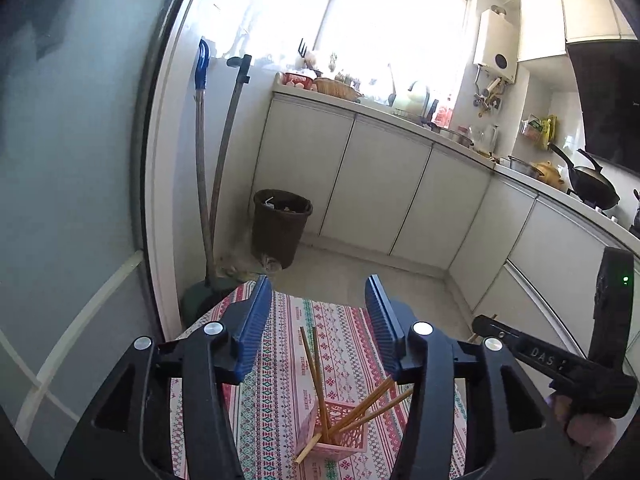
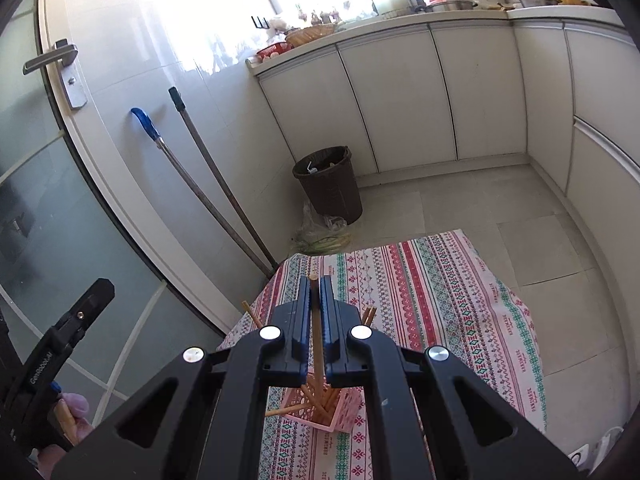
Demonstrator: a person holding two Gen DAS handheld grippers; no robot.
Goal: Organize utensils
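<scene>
My left gripper [image 1: 318,320] stands with its blue pads apart and nothing between them; below and ahead of it, on the patterned tablecloth [image 1: 280,360], sits the pink holder [image 1: 340,428] with the chopsticks [image 1: 316,376] in it. From that camera I see two sticks rising nearly upright out of the holder, two more leaning out toward my right finger, and one end poking low out of the holder's near left corner. The other gripper's black handle [image 1: 556,360] crosses at the right edge, with the raised letters "DAS" on it. My right wrist view shows what the left one does not: my right gripper [image 2: 318,300] is pinched on a single chopstick [image 2: 316,344], which runs lengthwise between the pads, its top just past the fingertips and its lower end down among the other sticks in the pink holder [image 2: 344,412] directly beneath my jaws. At that view's left edge the other handle [image 2: 60,344] reads "GenRobot.AI". The cloth [image 2: 440,300] carries small repeated lettering that I cannot read with any certainty.
</scene>
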